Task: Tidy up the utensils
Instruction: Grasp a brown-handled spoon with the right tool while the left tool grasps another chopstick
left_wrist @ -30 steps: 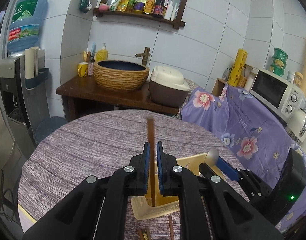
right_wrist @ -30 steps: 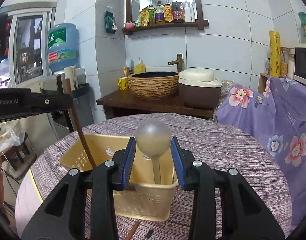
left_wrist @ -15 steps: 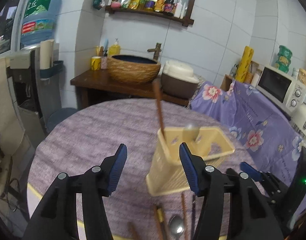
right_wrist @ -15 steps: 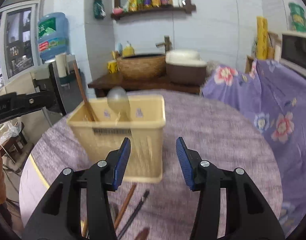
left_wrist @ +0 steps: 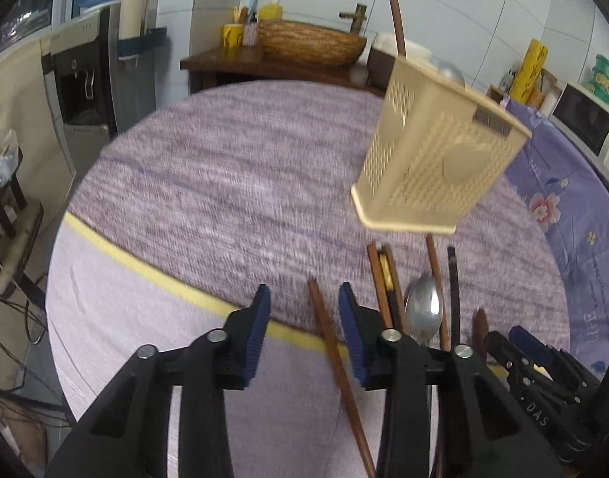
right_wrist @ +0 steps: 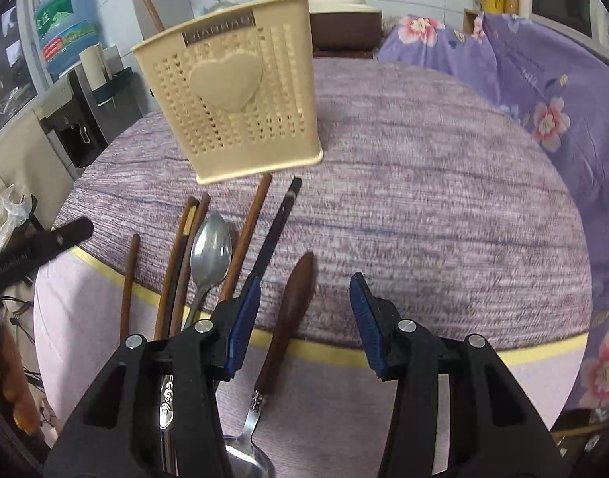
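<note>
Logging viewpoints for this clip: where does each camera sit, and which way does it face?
Left wrist: on the left gripper, angled down at the table edge; its closing jaws straddle a brown chopstick without touching it; the right gripper shows at lower right.
Right wrist: on the right gripper, angled down over a wooden-handled spoon; jaws closing, nothing touched.
Both show the beige basket and the metal spoon.

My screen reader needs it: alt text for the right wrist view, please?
Right gripper, jaws closing but empty, hangs over a brown-handled utensil on the purple tablecloth. Left lie chopsticks and a steel spoon; behind stands a beige utensil basket.
</note>
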`<act>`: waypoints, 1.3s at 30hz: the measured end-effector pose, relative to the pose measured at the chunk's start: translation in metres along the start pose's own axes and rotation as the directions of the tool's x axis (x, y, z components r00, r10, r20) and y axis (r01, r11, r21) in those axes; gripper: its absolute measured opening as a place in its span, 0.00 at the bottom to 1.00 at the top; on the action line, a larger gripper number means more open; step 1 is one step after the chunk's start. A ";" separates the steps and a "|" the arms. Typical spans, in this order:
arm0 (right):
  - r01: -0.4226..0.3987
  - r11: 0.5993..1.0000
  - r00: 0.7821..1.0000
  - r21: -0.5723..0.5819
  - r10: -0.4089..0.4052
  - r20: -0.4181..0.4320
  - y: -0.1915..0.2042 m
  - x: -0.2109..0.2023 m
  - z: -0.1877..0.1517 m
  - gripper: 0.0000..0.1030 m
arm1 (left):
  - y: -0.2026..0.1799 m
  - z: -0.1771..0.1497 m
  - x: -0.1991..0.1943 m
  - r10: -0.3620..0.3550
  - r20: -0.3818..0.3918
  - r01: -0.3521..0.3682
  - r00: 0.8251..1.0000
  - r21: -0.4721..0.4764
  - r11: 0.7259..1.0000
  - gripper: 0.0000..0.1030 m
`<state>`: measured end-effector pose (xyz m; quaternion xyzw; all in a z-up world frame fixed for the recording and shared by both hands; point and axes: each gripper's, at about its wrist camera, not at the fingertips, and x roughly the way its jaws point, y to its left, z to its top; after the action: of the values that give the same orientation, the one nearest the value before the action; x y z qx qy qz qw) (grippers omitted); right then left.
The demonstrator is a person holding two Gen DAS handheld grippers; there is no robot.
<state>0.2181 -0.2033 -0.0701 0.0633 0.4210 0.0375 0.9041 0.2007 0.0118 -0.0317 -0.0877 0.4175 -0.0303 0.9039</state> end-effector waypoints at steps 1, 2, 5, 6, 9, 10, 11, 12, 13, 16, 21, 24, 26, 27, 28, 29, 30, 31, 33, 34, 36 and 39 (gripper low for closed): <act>0.004 1.000 1.000 -0.002 -0.004 -0.005 0.002 0.001 -0.002 0.43 | -0.001 -0.004 0.002 -0.002 -0.012 0.002 1.000 0.004 1.000 0.26; 0.007 1.000 1.000 -0.003 -0.007 -0.009 0.004 0.002 -0.003 0.42 | -0.003 -0.007 0.004 -0.003 -0.020 0.003 1.000 0.006 1.000 0.25; 0.021 1.000 0.999 -0.001 -0.021 -0.033 0.009 0.008 -0.006 0.38 | -0.006 -0.014 0.009 -0.014 -0.047 0.014 0.999 0.003 1.000 0.19; 0.029 1.000 0.999 0.004 -0.029 -0.038 0.009 0.010 -0.006 0.36 | -0.006 -0.016 0.010 -0.013 -0.049 0.013 0.999 0.004 1.000 0.18; 0.042 0.999 0.998 0.022 -0.041 -0.041 0.007 0.011 -0.007 0.32 | -0.006 -0.019 0.012 0.001 -0.050 -0.001 0.999 0.005 1.000 0.17; 0.042 0.999 0.998 0.026 -0.040 -0.040 0.007 0.011 -0.007 0.31 | -0.006 -0.020 0.013 -0.002 -0.057 0.002 0.998 0.005 1.000 0.16; 0.041 0.999 0.998 0.030 -0.040 -0.040 0.006 0.011 -0.007 0.31 | -0.006 -0.021 0.014 -0.010 -0.066 0.010 0.998 0.002 1.000 0.16; 0.042 0.999 0.998 0.031 -0.041 -0.040 0.006 0.011 -0.007 0.30 | -0.007 -0.022 0.015 -0.014 -0.072 0.014 0.997 0.000 1.000 0.16; 0.046 0.999 0.998 0.029 -0.045 -0.039 0.006 0.011 -0.008 0.29 | -0.008 -0.023 0.016 -0.014 -0.077 0.014 0.997 0.002 1.000 0.16; 0.048 0.999 0.998 0.023 -0.047 -0.038 0.008 0.012 -0.008 0.28 | -0.011 -0.026 0.019 -0.026 -0.096 0.026 0.995 0.001 1.000 0.16; 0.045 0.999 0.998 0.023 -0.045 -0.040 0.006 0.013 -0.005 0.24 | -0.017 -0.024 0.025 -0.013 -0.105 0.013 0.994 0.006 1.000 0.16; 0.047 0.999 0.998 0.027 -0.046 -0.039 0.005 0.015 -0.002 0.20 | -0.021 -0.020 0.029 0.005 -0.113 -0.003 0.994 0.020 1.000 0.16; 0.044 0.999 0.998 0.031 -0.043 -0.039 0.005 0.016 -0.001 0.19 | -0.023 -0.018 0.032 0.014 -0.115 -0.011 0.993 0.029 1.000 0.16; 0.042 0.999 0.998 0.031 -0.041 -0.038 0.005 0.017 0.000 0.19 | -0.024 -0.017 0.033 0.018 -0.116 -0.014 0.993 0.032 0.999 0.16; 0.041 0.999 0.999 0.031 -0.040 -0.038 0.005 0.018 0.001 0.19 | -0.025 -0.016 0.034 0.021 -0.117 -0.017 0.993 0.036 0.999 0.16; 0.039 0.999 0.999 0.033 -0.037 -0.038 0.005 0.019 0.002 0.19 | -0.025 -0.015 0.035 0.022 -0.116 -0.018 0.993 0.038 0.999 0.16; 0.034 0.999 0.999 0.037 -0.033 -0.040 0.005 0.020 0.004 0.19 | -0.026 -0.014 0.036 0.021 -0.114 -0.018 0.993 0.035 0.999 0.15; 0.028 0.999 0.999 0.042 -0.026 -0.041 0.005 0.021 0.005 0.19 | -0.026 -0.013 0.037 0.020 -0.115 -0.016 0.993 0.036 0.999 0.14; 0.023 0.999 0.999 0.045 -0.021 -0.043 0.005 0.022 0.007 0.19 | -0.028 -0.011 0.039 0.023 -0.117 -0.018 0.993 0.040 0.999 0.11; 0.022 0.999 0.999 0.044 -0.020 -0.043 0.005 0.023 0.008 0.18 | -0.028 -0.010 0.040 0.024 -0.116 -0.019 0.993 0.043 0.999 0.11; 0.022 0.999 0.999 0.042 -0.020 -0.042 0.006 0.024 0.009 0.18 | -0.029 -0.009 0.042 0.026 -0.115 -0.021 0.993 0.046 0.999 0.10; 0.020 0.999 0.999 0.043 -0.018 -0.039 0.006 0.025 0.009 0.18 | -0.031 -0.008 0.044 0.030 -0.112 -0.024 0.993 0.048 0.999 0.10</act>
<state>0.2411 -0.1952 -0.0824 0.0781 0.4398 0.0210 0.8944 0.2237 -0.0251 -0.0635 -0.0591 0.4683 -0.0327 0.8810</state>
